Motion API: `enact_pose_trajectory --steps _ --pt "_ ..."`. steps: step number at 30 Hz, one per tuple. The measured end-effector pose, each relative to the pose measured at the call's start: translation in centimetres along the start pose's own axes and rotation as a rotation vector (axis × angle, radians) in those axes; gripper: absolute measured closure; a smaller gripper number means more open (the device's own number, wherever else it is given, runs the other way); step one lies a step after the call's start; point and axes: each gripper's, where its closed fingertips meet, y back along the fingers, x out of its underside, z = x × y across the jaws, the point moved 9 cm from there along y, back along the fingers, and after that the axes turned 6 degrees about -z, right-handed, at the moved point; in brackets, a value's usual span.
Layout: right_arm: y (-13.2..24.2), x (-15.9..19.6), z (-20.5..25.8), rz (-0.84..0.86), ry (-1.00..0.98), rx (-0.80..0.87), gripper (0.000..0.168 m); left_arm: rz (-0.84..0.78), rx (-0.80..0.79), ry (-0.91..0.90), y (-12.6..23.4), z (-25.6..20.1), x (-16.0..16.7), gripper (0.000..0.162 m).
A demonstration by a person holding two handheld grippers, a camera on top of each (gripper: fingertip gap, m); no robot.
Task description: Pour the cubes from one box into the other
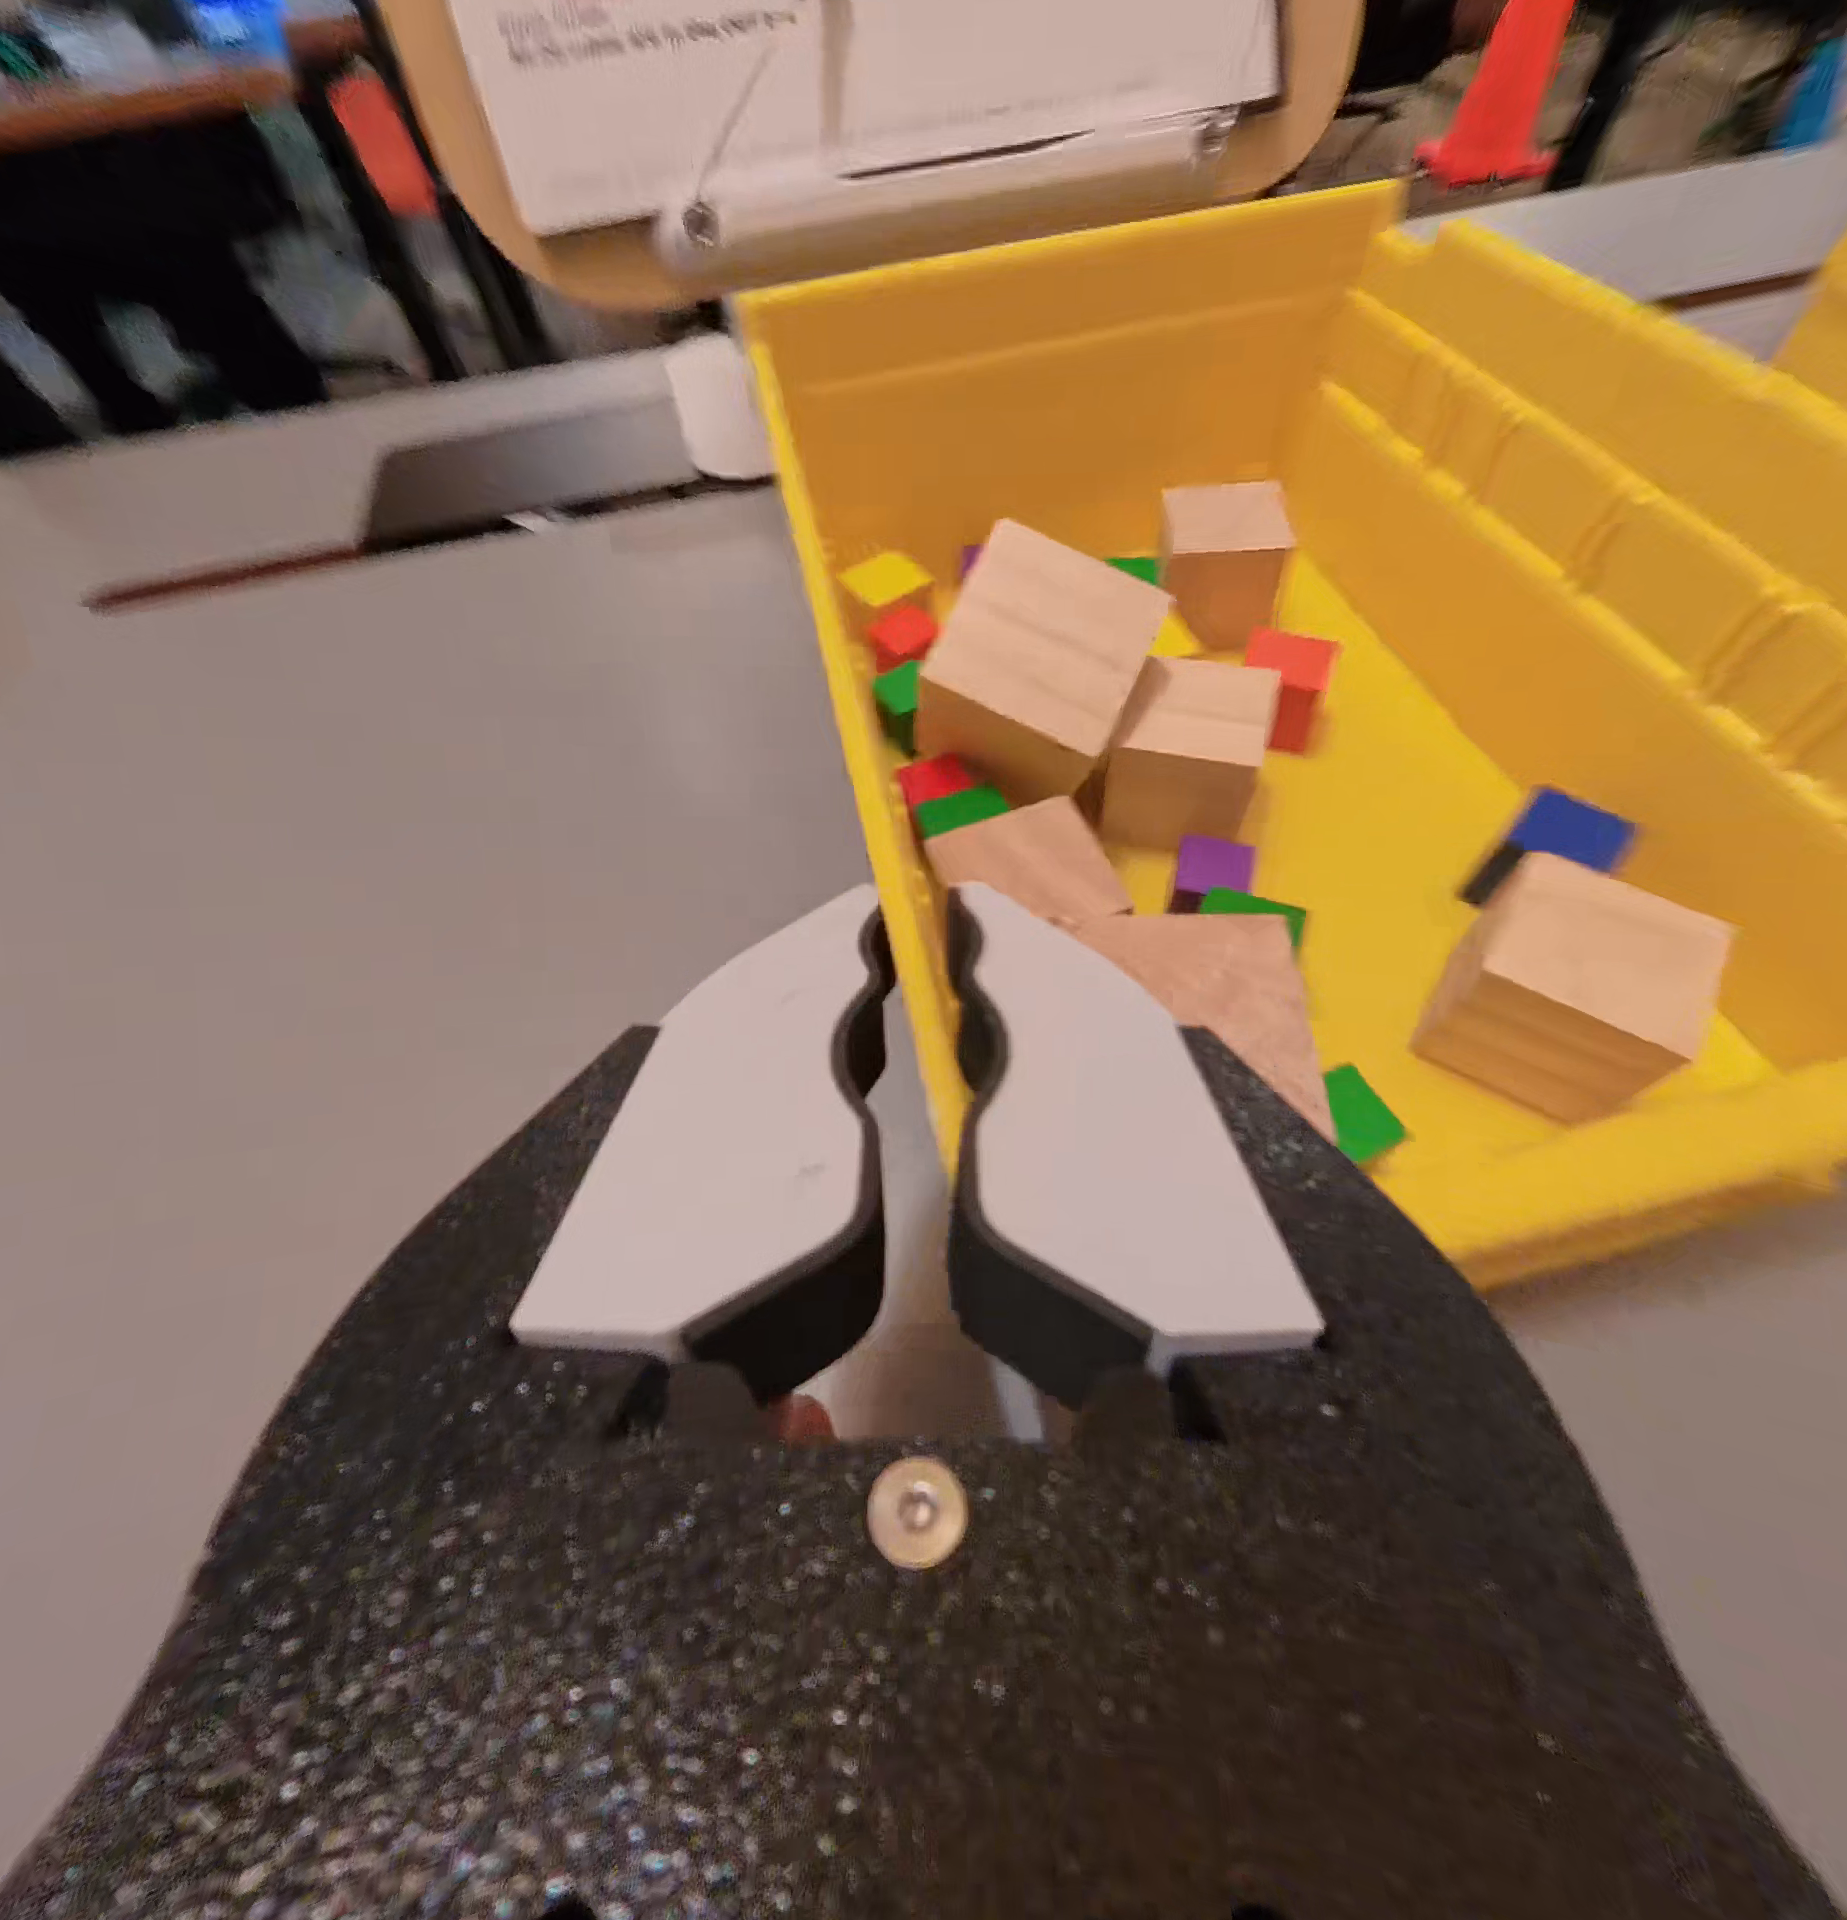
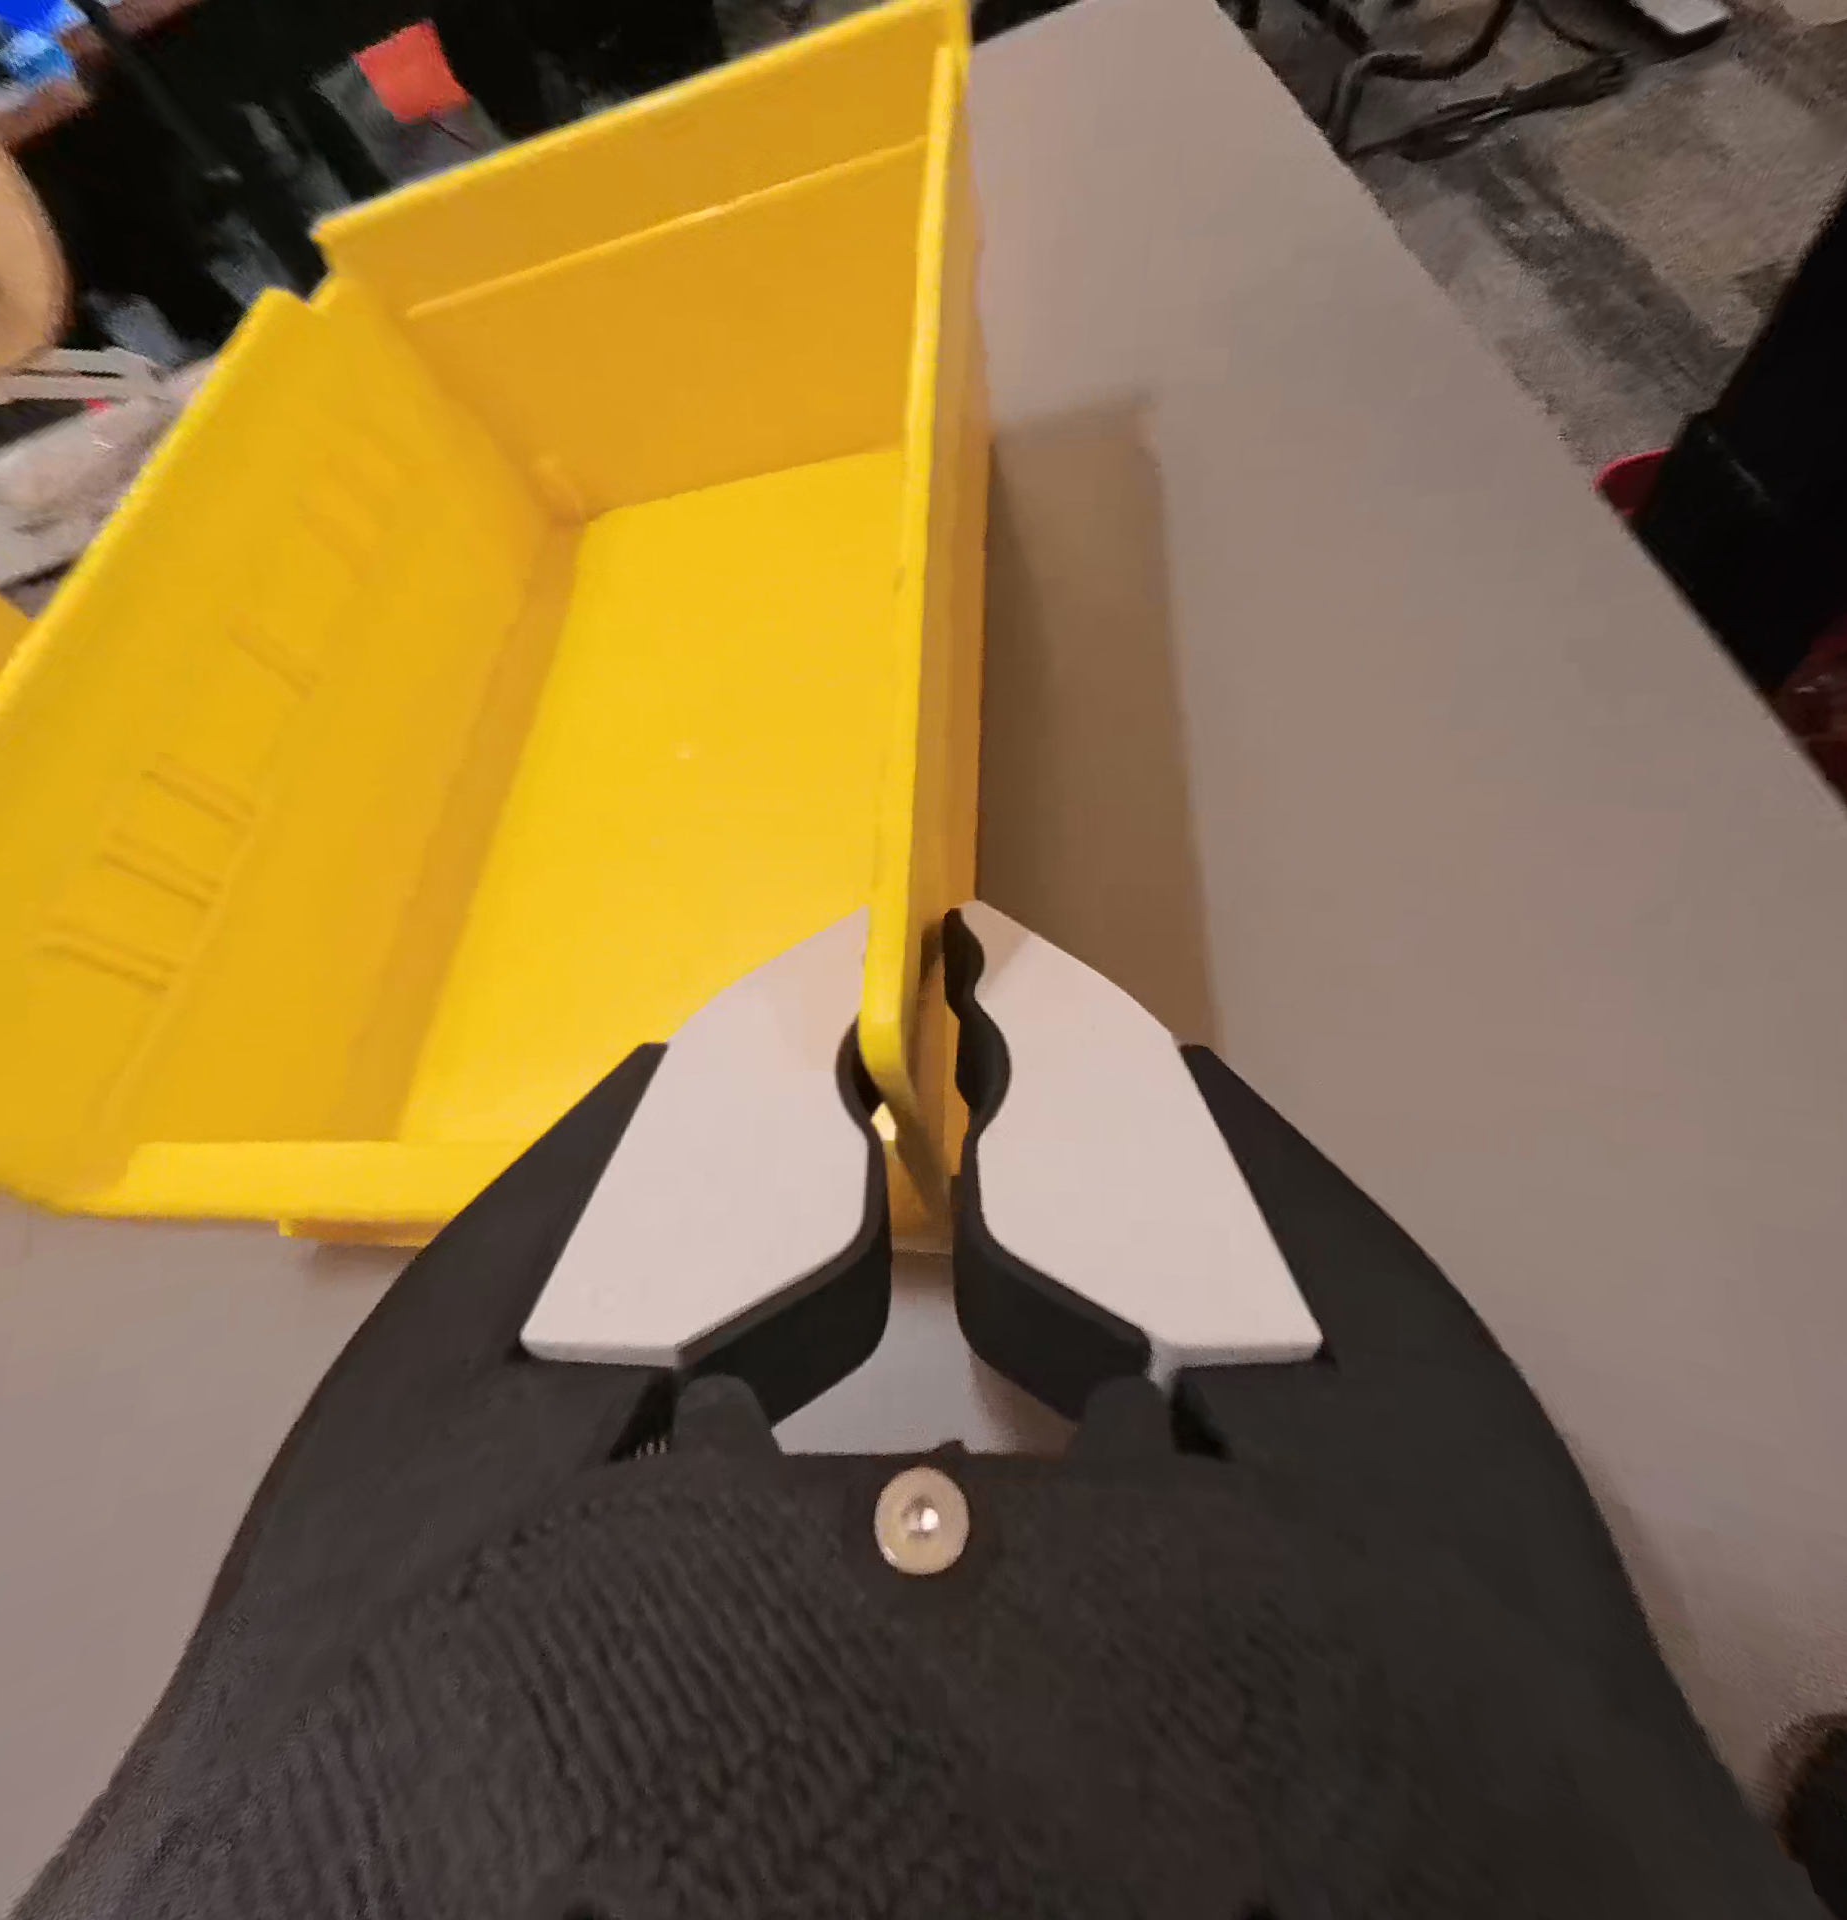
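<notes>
In the left wrist view a yellow box (image 1: 1054,343) holds several large wooden cubes (image 1: 1044,644) and small coloured cubes (image 1: 1215,860). My left gripper (image 1: 917,920) is shut on this box's left wall, one finger outside and one inside. In the right wrist view a second yellow box (image 2: 275,727) is empty inside. My right gripper (image 2: 911,925) is shut on its right wall near the front corner. The second box's ribbed wall also shows in the left wrist view (image 1: 1625,582), close against the filled box.
Both boxes are over a grey table (image 1: 379,935). The table's right edge (image 2: 1625,520) drops to a dark floor with cables. A tan chair back with white papers (image 1: 846,114) stands behind the filled box. An orange cone (image 1: 1511,94) is far back.
</notes>
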Motion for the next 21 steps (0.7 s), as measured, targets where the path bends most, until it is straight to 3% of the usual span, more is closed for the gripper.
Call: enact_pose_trajectory --steps 2,5,8,12,21 --pt "-0.3 -0.5 -0.4 0.023 0.032 0.031 0.163 0.011 -0.066 -0.081 -0.3 0.9 0.0 0.158" --pt "-0.8 -1.1 -0.9 0.046 0.06 0.059 0.164 0.014 -0.025 0.095 -0.4 3.1 0.2 0.16" --pt "-1.1 -1.5 -1.6 0.042 0.053 0.088 0.164 0.016 -0.106 0.019 0.0 5.9 0.5 0.154" --pt "-1.8 -2.0 -2.6 0.023 0.039 0.13 0.164 0.008 -0.107 0.12 0.8 10.6 1.2 0.157" --pt "-4.9 -3.9 -3.6 0.066 0.171 0.091 0.165 0.033 -0.239 0.097 1.3 21.7 2.2 0.157"
